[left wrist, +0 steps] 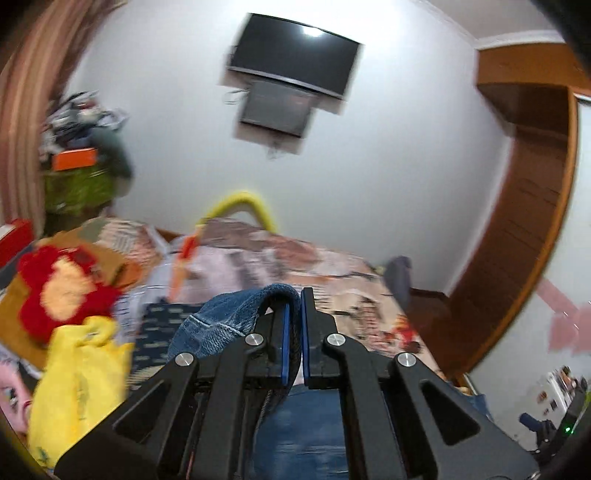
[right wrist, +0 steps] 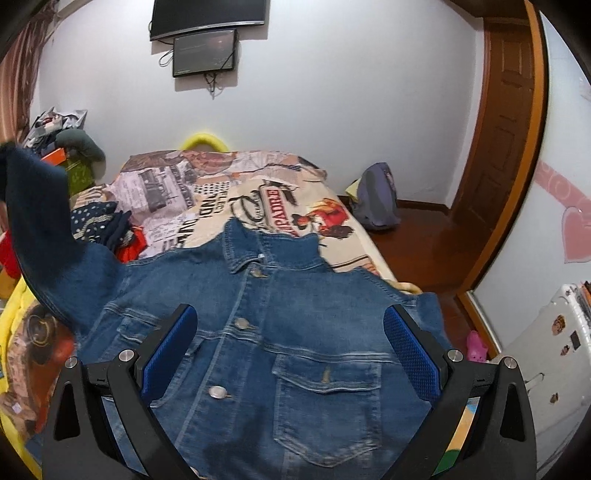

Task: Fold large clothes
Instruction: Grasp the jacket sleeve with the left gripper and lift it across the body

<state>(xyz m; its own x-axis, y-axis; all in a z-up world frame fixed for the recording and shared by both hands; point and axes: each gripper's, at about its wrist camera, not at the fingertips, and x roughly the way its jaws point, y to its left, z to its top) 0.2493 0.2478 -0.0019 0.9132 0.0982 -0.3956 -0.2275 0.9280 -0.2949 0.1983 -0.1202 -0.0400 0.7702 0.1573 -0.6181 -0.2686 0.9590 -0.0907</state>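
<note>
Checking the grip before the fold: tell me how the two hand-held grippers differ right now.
The left hand-held gripper is shut on the denim jacket, lifting its sleeve; the right hand-held gripper is wide open, holding nothing, above the jacket's front. Both have blue pads on black fingers.

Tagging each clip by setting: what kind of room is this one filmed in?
Most likely a home bedroom. A bed with a printed cover holds the denim jacket, two screens hang on the wall above it, and a wooden door stands at the right.
</note>
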